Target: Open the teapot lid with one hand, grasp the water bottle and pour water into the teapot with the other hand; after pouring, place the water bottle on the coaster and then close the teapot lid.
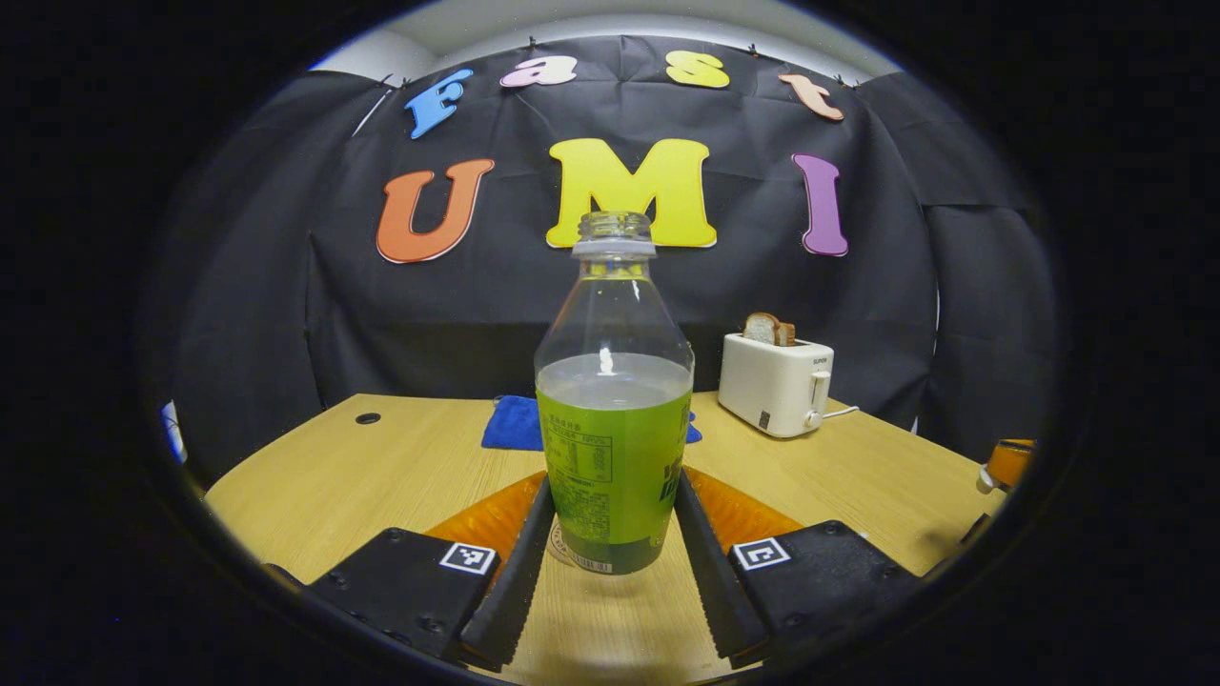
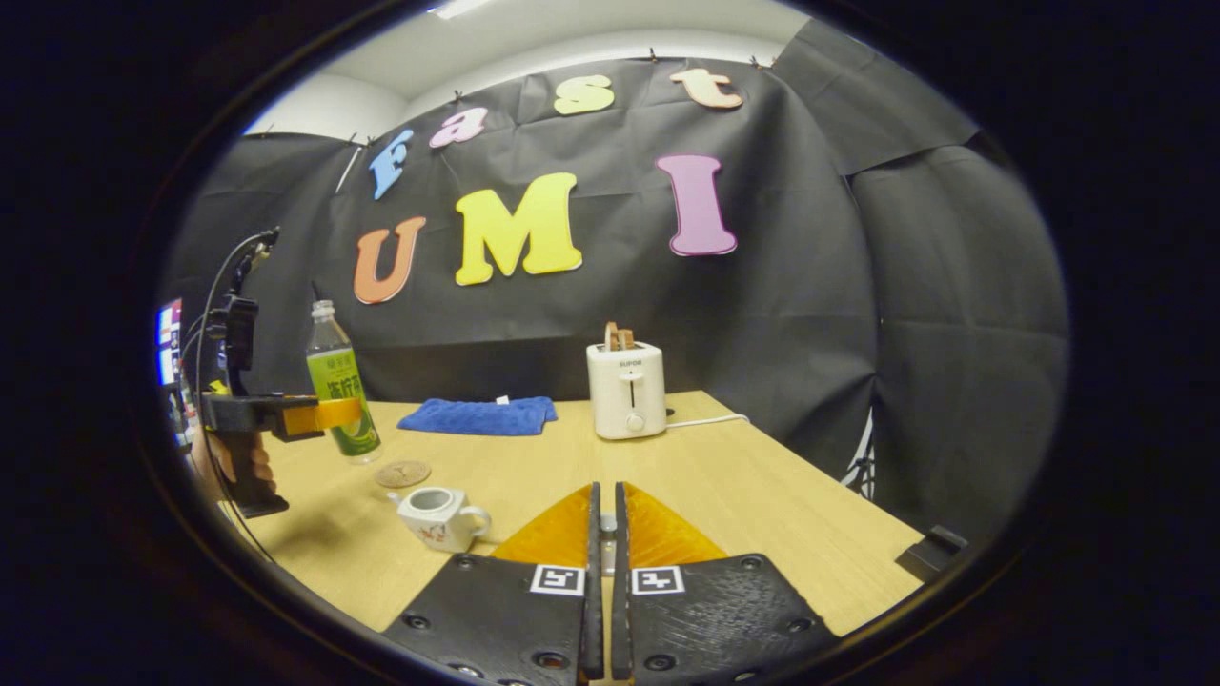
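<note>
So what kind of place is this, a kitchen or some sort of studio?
Most likely a staged recording booth, not a real kitchen: black cloth hangs as the wall behind a lone wooden table, which carries a few household props such as a toaster, a teapot and a water bottle.

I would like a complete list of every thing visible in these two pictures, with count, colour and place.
Clear plastic water bottle with green label: one, uncapped, partly full, upright on the table, between the left gripper's fingers.
White ceramic teapot: one, lid off, front left of the table.
Round brown coaster: one, between bottle and teapot.
Blue folded cloth: one, at the table's back.
White toaster: one, bread slices in its slots, back right.
Light wooden table: one.
Left gripper: one, around the bottle's base.
Right gripper: one, fingers nearly together, a small object between them.
Hand: one, holding the left gripper's handle.
</note>
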### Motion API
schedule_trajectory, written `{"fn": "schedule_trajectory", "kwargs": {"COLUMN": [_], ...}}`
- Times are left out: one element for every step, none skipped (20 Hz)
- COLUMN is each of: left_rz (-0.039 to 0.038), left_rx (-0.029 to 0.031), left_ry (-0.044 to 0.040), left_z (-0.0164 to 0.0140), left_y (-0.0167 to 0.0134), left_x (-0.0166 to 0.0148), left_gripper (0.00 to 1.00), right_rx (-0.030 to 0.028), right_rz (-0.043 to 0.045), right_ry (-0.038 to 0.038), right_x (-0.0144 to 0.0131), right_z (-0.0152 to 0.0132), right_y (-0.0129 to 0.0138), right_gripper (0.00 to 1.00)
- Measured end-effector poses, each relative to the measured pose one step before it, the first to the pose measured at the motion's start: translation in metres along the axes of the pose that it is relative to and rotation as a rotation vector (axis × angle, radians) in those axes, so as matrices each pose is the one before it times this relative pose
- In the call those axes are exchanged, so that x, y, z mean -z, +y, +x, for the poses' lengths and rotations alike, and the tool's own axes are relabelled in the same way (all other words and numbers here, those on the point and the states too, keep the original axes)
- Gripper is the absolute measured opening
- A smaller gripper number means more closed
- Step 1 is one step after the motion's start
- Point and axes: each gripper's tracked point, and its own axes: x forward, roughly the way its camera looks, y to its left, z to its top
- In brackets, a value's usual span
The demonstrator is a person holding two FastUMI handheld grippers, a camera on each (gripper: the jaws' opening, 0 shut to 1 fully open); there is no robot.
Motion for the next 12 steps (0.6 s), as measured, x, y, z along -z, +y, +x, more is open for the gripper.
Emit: {"fn": "schedule_trajectory", "kwargs": {"left_rz": [-0.00185,0.00172,0.0026,0.00487,0.00423,0.00033,-0.00197,-0.00307,-0.00496,-0.00129,-0.00237,-0.00487], "left_rx": [-0.0003,0.00115,0.00135,0.00288,0.00398,0.00362,0.0033,0.00067,0.00061,-0.00515,-0.00055,0.0016], "left_ry": [0.00069,-0.00039,0.00026,0.00113,0.00751,0.00965,0.01435,0.01217,0.00974,0.01056,0.00973,0.00678], "left_z": [0.00689,0.00717,0.0074,0.00709,0.0059,0.00664,0.00509,0.00419,0.00349,0.0037,0.00272,0.00226], "left_y": [0.0033,0.00224,0.00107,0.00099,0.00045,-0.00053,-0.00078,0.00077,0.00074,0.00202,0.00104,0.00168], "left_x": [0.00143,0.00096,0.00131,0.00201,0.00341,0.00461,0.00589,0.00433,0.00334,0.00464,0.00422,0.0028], "left_gripper": [0.75,0.76,0.76,0.76,0.76,0.75,0.75,0.75,0.76,0.76,0.76,0.76], "right_rx": [-0.00033,0.00046,0.00054,0.00058,0.00152,0.00224,0.00208,0.00233,0.00309,0.00244,0.00173,0.00086], "right_rz": [-0.00205,-0.00022,-0.00005,0.00065,0.00103,-0.00003,0.00025,-0.00087,-0.00071,0.00023,0.00122,0.0002], "right_ry": [0.00457,0.00238,0.00414,0.00599,0.00585,0.00571,0.00494,0.00526,0.00301,0.00305,0.00156,0.00277], "right_x": [0.00309,0.0007,0.00167,0.00209,0.00194,0.00194,0.00245,0.00167,0.00128,0.00063,0.00118,0.0009], "right_z": [0.00162,0.00109,0.00216,0.00245,0.0016,0.00235,0.00192,0.00178,0.0022,0.00105,0.00115,0.00071], "right_y": [0.00015,-0.00032,0.00029,-0.00013,-0.00021,-0.00064,-0.00114,-0.00077,-0.00108,-0.00094,-0.00079,-0.00031], "right_gripper": [0.03,0.03,0.03,0.03,0.03,0.03,0.03,0.03,0.03,0.04,0.04,0.03]}}
